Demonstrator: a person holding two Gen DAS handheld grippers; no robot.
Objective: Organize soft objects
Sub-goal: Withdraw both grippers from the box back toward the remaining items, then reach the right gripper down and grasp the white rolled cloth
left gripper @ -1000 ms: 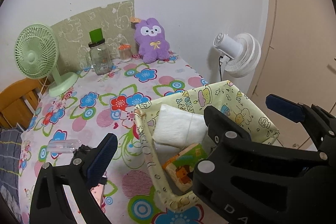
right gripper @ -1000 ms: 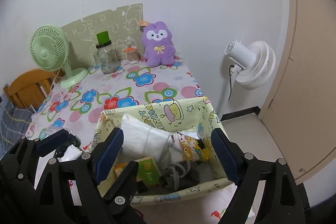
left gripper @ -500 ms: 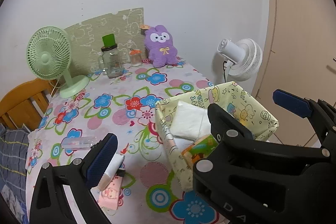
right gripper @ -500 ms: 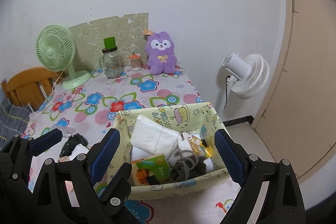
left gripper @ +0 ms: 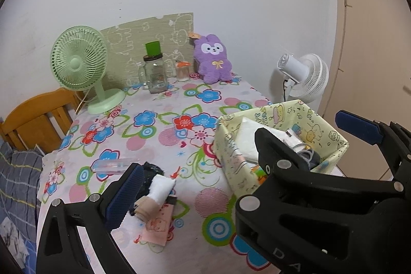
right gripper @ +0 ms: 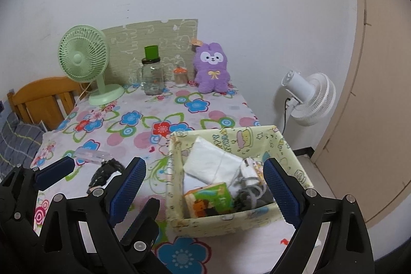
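both my grippers hang over the floral table, nothing between their pads. my right gripper is spread wide before the yellow fabric box, which sits at the table's near right corner holding a white folded cloth. my left gripper also gapes. rolled socks lie loose on the table left of the box.

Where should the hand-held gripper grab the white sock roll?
Probably across the middle of the white sock roll, from above. It lies on its side on the tablecloth, with a black bag at its far end and a beige roll at its near end, so its long flanks look freest.
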